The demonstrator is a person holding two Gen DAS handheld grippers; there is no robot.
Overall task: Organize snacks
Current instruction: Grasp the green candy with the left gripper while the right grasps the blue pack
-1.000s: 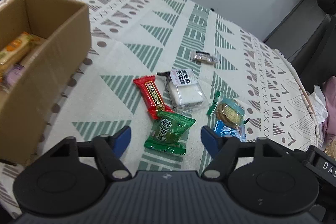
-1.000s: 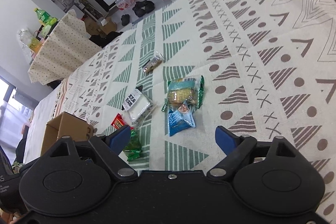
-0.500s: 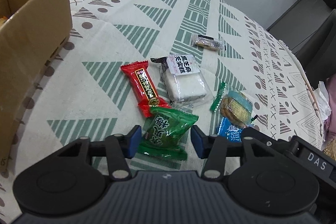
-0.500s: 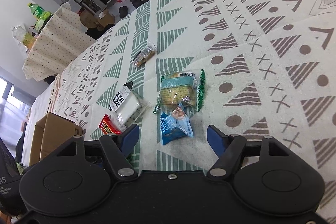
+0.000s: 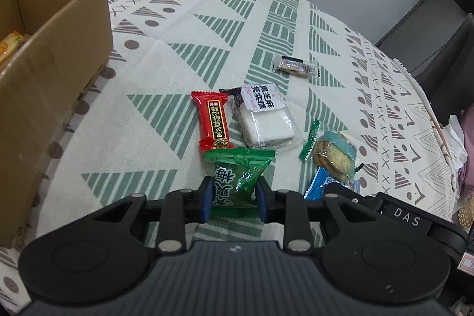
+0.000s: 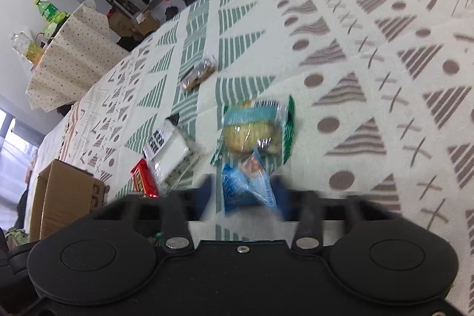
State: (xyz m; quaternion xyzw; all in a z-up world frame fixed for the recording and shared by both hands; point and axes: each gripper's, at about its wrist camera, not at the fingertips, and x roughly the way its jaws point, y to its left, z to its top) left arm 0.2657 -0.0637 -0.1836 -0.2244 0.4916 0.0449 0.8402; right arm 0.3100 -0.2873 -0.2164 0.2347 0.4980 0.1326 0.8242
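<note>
My left gripper (image 5: 234,196) is shut on a green snack packet (image 5: 237,176) lying on the patterned tablecloth. Beyond it lie a red snack bar (image 5: 213,120), a white rice-cake packet (image 5: 265,114), a cracker packet (image 5: 333,153), a blue packet (image 5: 318,185) and a small dark bar (image 5: 294,66). The cardboard box (image 5: 50,73) stands at the left with snacks inside. In the blurred right wrist view my right gripper (image 6: 244,193) is closed around the blue packet (image 6: 246,185), with the cracker packet (image 6: 254,132) just beyond.
The tablecloth (image 5: 177,19) covers a round table whose edge curves away at the right. A dark chair (image 5: 444,55) stands beyond that edge. A second covered table (image 6: 71,58) with bottles stands far left in the right wrist view.
Both grippers came down and closed: the left one on the green packet, the right one on the blue packet. The right wrist view is now motion-blurred.
</note>
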